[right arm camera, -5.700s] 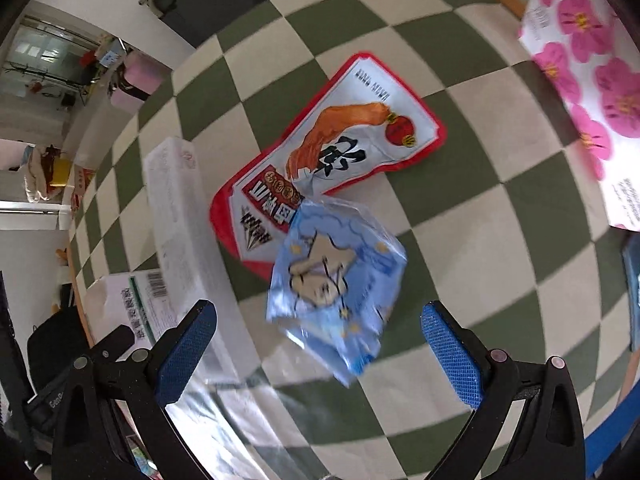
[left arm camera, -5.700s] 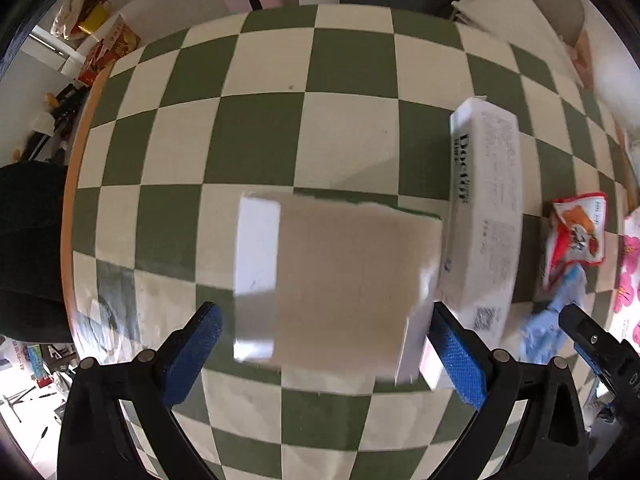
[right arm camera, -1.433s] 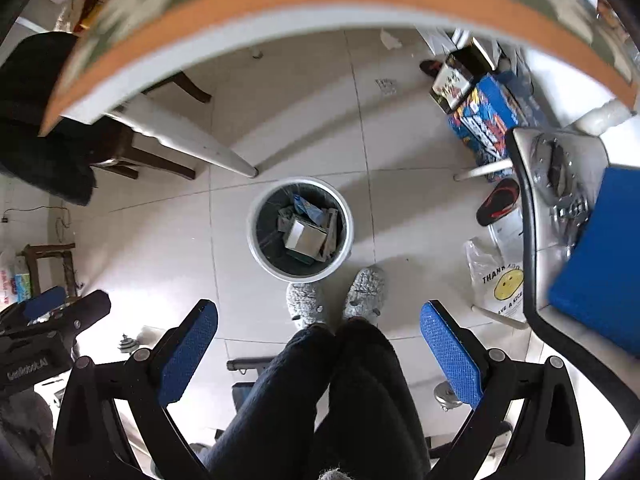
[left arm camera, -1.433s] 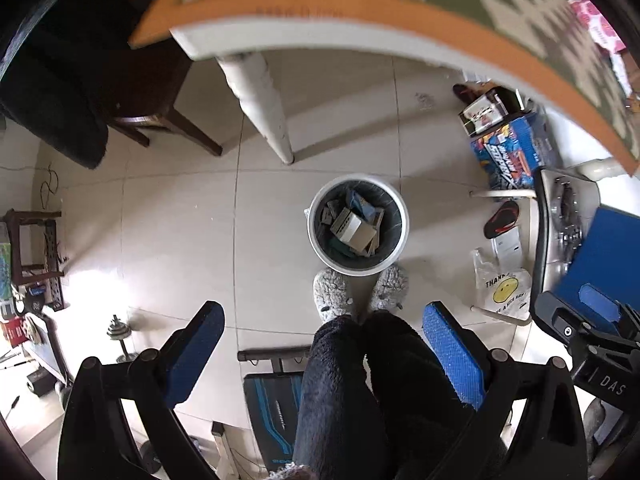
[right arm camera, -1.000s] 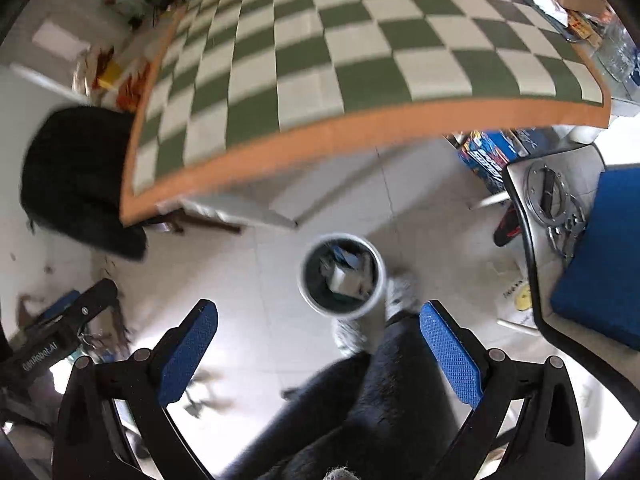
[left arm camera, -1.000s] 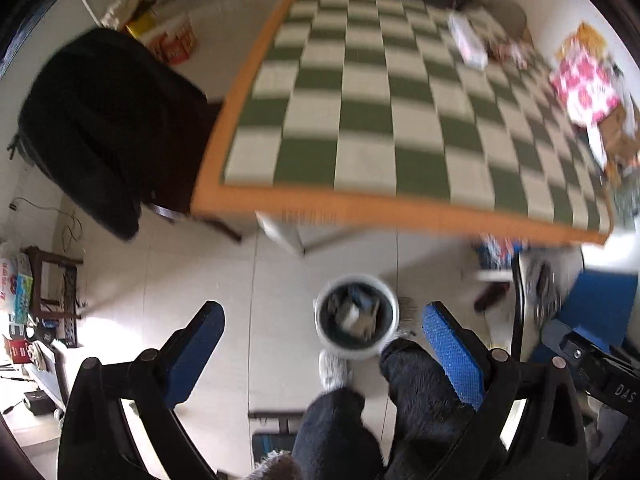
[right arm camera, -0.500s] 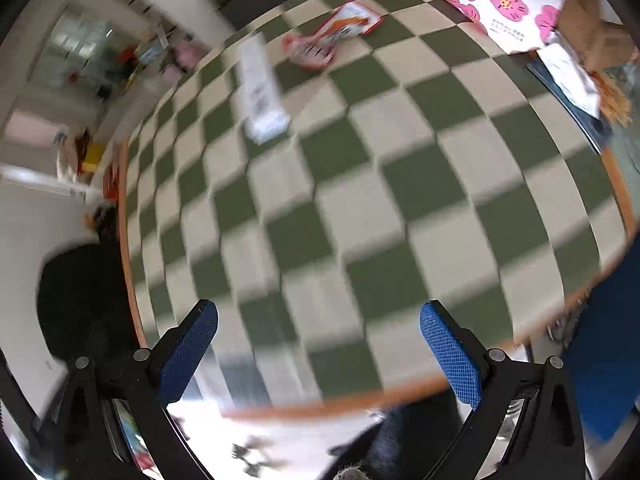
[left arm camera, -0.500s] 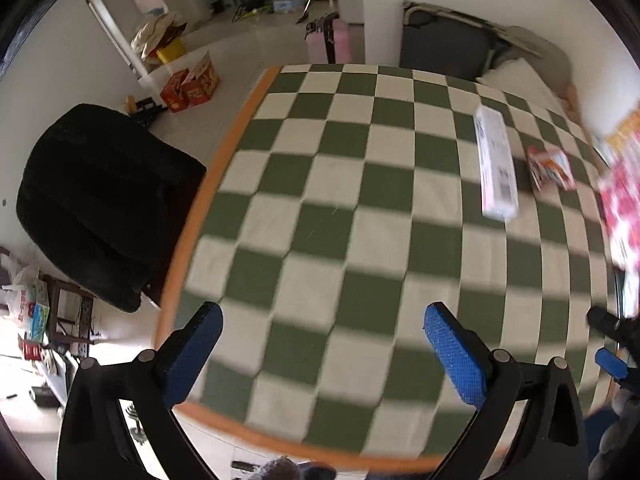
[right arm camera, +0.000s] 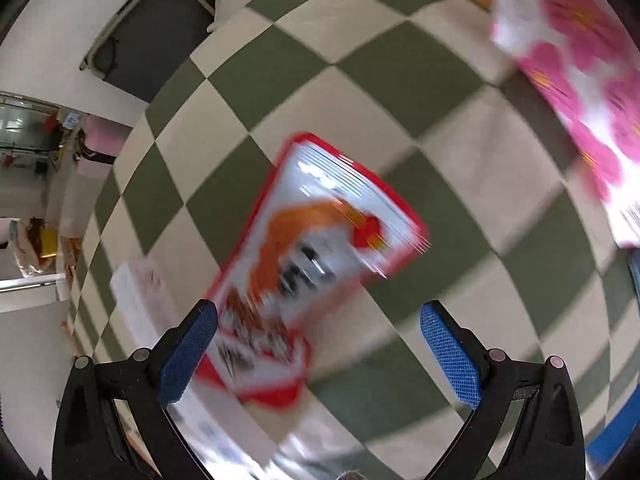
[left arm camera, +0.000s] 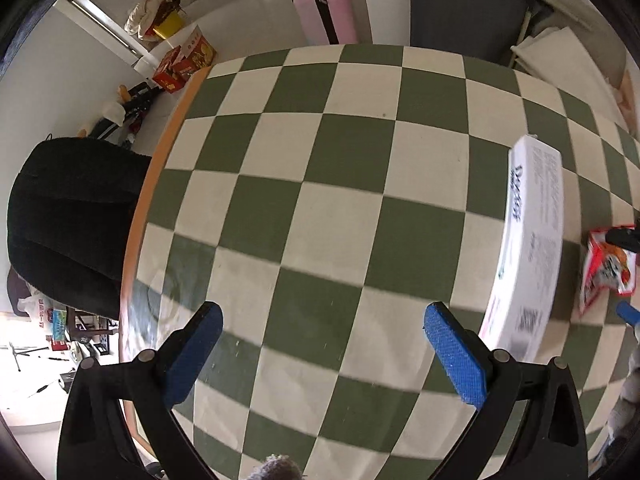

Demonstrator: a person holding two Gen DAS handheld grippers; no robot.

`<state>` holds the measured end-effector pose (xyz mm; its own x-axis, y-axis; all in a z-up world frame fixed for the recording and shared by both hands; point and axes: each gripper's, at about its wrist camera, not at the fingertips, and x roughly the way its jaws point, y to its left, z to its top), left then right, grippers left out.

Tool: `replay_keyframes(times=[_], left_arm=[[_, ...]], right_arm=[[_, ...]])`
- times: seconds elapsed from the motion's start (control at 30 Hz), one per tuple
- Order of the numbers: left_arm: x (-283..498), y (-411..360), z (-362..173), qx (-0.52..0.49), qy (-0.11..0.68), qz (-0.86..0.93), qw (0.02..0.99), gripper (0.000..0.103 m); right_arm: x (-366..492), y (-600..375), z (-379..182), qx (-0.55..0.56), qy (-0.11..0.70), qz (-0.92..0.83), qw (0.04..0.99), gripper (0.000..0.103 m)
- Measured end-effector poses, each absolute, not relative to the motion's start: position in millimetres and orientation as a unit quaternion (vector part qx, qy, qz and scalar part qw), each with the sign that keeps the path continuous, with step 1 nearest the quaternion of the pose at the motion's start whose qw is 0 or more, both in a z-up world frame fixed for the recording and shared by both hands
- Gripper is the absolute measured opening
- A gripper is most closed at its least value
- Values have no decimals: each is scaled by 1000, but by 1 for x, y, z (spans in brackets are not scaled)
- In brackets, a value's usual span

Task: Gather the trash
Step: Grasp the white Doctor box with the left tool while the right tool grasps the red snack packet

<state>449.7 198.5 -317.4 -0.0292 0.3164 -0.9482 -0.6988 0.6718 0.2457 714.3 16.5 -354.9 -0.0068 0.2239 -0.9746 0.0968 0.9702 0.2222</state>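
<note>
A red and white snack bag (right arm camera: pixel 304 264) lies flat on the green and cream checked table (right arm camera: pixel 400 80), blurred by motion. My right gripper (right arm camera: pixel 318 344) hangs open just above the bag's near end, with nothing between its blue pads. In the left wrist view the same bag (left arm camera: pixel 604 268) shows at the far right. A long white printed box (left arm camera: pixel 532 240) lies next to it. My left gripper (left arm camera: pixel 324 352) is open over bare table, and the box sits just beyond its right fingertip (left arm camera: pixel 452 348).
A pink flowered package (right arm camera: pixel 580 80) lies at the table's right side. A black chair (left arm camera: pixel 68 220) stands against the orange left edge (left arm camera: pixel 140 208). Pink suitcases (left arm camera: pixel 328 12) and cardboard boxes stand on the floor beyond the table.
Both grippers swung up from the floor bin and came back over the table. The right one has dropped close to the snack bag; the left now sits beside the white box.
</note>
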Motion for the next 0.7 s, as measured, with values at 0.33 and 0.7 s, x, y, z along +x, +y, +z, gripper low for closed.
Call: replay_keyframes(times=[0.33, 0.7], left_arm=[[488, 185, -332, -174, 629, 318, 687, 103], [558, 126, -372, -181, 669, 192, 695, 102]], right_arm=[[711, 96, -363, -104, 658, 93, 740, 66], [701, 28, -340, -110, 658, 166, 727, 24]])
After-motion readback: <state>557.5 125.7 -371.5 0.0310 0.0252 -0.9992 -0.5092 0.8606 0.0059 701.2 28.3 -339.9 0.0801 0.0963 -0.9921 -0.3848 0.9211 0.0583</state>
